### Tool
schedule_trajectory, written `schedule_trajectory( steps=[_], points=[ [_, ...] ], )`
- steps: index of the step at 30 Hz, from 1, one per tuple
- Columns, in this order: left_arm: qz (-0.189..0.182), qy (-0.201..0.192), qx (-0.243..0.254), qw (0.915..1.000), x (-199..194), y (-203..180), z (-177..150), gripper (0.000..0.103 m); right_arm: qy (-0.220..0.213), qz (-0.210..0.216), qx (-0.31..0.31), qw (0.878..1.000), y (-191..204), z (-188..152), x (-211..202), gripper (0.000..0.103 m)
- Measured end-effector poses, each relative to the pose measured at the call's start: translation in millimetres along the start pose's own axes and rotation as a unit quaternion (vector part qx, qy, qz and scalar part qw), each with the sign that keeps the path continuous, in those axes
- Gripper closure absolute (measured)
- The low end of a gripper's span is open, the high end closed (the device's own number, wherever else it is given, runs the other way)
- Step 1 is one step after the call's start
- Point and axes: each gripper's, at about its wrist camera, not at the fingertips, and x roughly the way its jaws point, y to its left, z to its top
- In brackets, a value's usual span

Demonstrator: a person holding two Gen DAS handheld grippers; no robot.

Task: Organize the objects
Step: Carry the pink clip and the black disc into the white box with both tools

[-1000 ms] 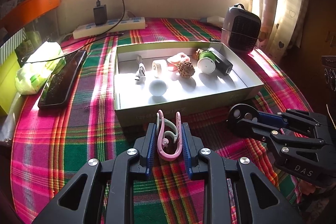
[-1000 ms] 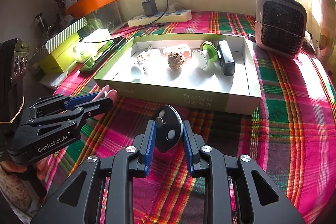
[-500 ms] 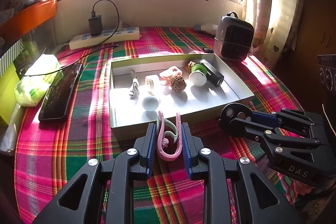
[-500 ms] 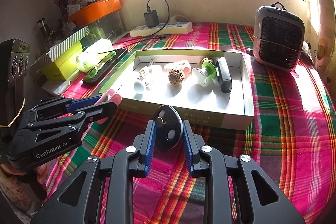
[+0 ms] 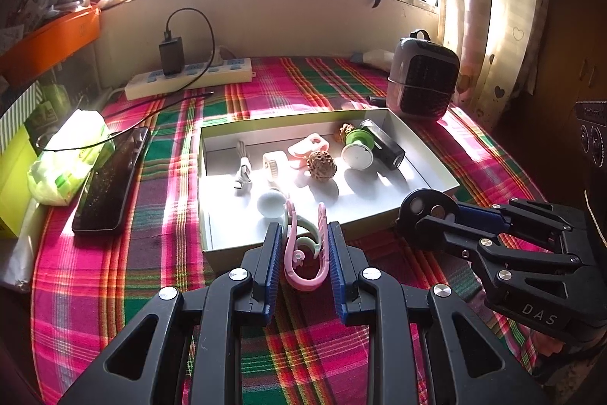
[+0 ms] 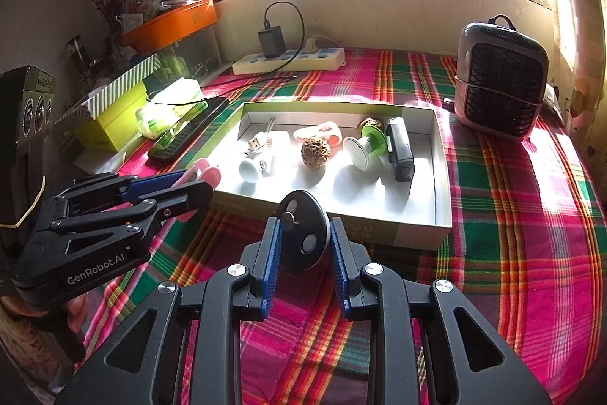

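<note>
My left gripper [image 5: 301,230] is shut on a pink and pale green clip [image 5: 303,253], held just above the near wall of a shallow box [image 5: 432,154] that is white inside. To its right, my right gripper [image 5: 415,226] is shut on a black round disc [image 5: 425,211] with two pale dots. In the right wrist view that disc [image 6: 303,234] stands upright between the blue pads, in front of the box [image 6: 442,177]. The left gripper [image 6: 205,188] with its clip [image 6: 206,173] is at the left. Inside the box lie a brown walnut [image 5: 321,165], a white ball [image 5: 271,203] and a green and white suction piece [image 5: 356,150].
The box also holds a black device [image 5: 383,143], a pink clip [image 5: 309,145] and a cable plug [image 5: 242,173]. A small heater [image 5: 423,78] stands behind on the right, a power strip [image 5: 189,78] behind. At the left lie a black phone [image 5: 110,185] and a tissue pack [image 5: 68,158].
Both views have drawn back a little, so the box looks smaller and lower. Both grips are the same.
</note>
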Motion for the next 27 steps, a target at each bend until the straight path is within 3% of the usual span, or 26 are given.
schedule_trajectory(
  steps=[27],
  points=[
    [0.006,-0.005,-0.006,1.0,24,3,26,0.081,-0.011,-0.028,-0.003,1.0,-14,32,18,0.077]
  ],
)
